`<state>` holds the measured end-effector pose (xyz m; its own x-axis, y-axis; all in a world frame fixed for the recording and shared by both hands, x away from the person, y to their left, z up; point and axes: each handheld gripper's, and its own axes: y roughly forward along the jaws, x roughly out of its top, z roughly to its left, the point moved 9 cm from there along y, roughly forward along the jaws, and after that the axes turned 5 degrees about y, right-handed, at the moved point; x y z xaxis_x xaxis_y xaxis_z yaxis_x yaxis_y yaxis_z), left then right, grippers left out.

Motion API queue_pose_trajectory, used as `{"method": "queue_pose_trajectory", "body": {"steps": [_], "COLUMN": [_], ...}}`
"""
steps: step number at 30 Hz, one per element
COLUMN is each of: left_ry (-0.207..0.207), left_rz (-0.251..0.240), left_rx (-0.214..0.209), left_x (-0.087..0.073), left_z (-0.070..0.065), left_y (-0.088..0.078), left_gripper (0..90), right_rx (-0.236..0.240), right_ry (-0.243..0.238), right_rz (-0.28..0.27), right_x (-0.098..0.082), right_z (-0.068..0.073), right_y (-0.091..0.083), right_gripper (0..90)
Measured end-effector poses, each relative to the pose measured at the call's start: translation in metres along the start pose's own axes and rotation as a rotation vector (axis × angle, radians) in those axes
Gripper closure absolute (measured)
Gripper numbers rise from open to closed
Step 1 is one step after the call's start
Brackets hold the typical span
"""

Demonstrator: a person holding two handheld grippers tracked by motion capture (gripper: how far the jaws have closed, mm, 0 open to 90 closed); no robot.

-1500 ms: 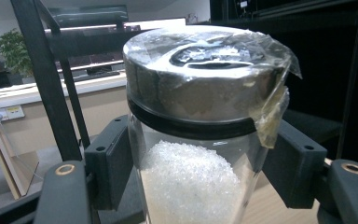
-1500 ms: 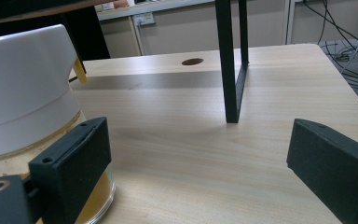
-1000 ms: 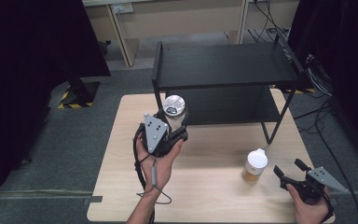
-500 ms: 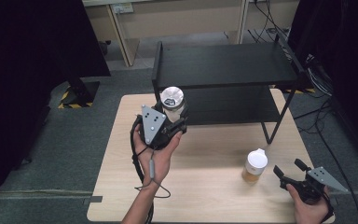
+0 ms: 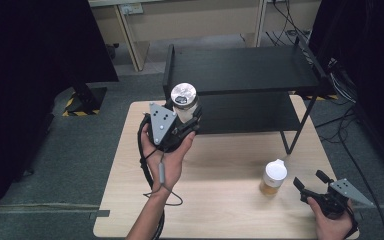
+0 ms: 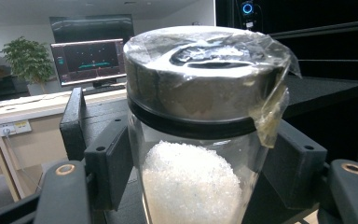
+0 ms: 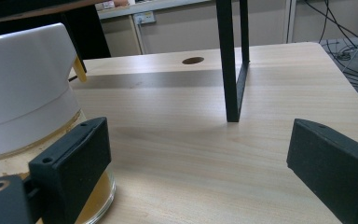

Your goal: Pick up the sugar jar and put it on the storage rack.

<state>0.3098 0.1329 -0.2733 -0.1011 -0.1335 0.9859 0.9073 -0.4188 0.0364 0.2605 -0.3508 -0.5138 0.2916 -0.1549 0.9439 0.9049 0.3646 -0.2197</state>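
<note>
The left claw (image 5: 190, 117), clamped on the jar (image 5: 184, 101) of white grains, has lifted it higher off the tabletop (image 5: 220, 200) beside the shelf (image 5: 240, 70), while the right claw (image 5: 311, 186) stays open near the bottle (image 5: 273, 177).

black two-tier metal shelf (image 5: 240, 75): back of light wooden table (image 5: 220, 210) | white-capped jar of amber liquid (image 5: 273, 177): front right, before shelf | silver-lidded glass jar of white crystals (image 5: 184, 101): left of shelf
</note>
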Motion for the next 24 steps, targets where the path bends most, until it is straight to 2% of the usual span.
{"method": "queue_pose_trajectory", "body": {"steps": [24], "left_ry": [-0.021], "left_rz": [0.005], "left_rx": [0.005], "left_x": [0.015], "left_z": [0.004], "left_y": [0.014], "left_gripper": [31.1], "right_rx": [0.001], "right_ry": [0.003], "right_rz": [0.002], "right_x": [0.000], "right_z": [0.000], "right_y": [0.000], "right_gripper": [6.2]}}
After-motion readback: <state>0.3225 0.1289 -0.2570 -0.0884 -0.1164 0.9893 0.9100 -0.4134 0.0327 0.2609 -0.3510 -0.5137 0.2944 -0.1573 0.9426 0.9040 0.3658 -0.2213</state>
